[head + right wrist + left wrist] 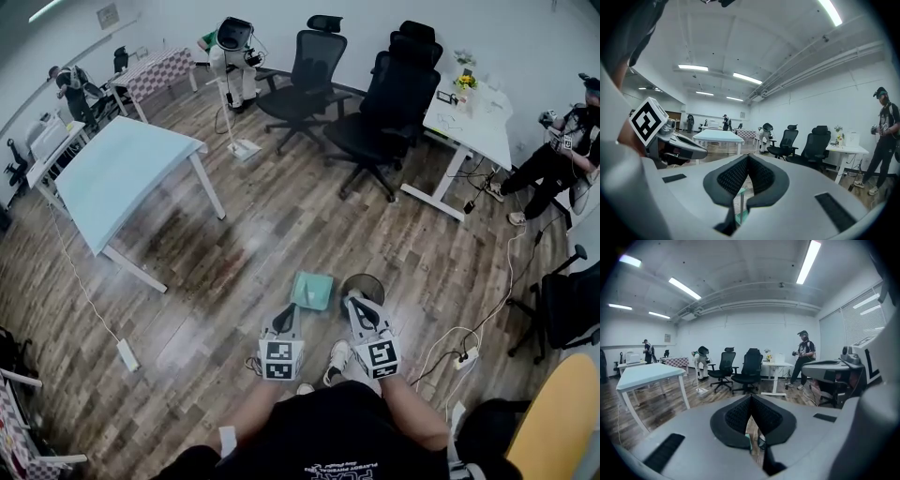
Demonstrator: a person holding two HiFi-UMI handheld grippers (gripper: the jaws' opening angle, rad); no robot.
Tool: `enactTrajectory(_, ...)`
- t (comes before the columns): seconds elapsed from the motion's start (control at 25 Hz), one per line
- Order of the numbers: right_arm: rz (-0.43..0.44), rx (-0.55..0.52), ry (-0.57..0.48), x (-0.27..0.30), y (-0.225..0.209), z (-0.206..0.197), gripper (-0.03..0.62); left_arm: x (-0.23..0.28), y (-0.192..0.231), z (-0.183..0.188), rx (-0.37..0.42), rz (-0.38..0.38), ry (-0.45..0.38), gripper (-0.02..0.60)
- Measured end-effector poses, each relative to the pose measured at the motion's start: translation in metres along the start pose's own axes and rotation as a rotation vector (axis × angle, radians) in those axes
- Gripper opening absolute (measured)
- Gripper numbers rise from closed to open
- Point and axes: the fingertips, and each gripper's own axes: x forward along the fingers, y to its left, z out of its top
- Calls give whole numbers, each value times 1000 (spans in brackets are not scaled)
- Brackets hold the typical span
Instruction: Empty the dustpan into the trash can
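The room had a floor of brown wood planks and plain white walls. A pale blue table on white legs stood at the left, with a checked table beyond it near the far wall. Black office chairs were grouped at the middle of the far side, just beside a white desk that bore yellow flowers. A white power strip and loose cables lay on the planks. Overhead, long strip lights glowed on a white ceiling crossed by pipes, and window blinds lined one side wall.
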Motion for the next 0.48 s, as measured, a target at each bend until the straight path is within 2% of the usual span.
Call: enactTrajectory(0.48,-17,-28,-30,-9,21,15,23,-25,0,2,15,-22,-5,24)
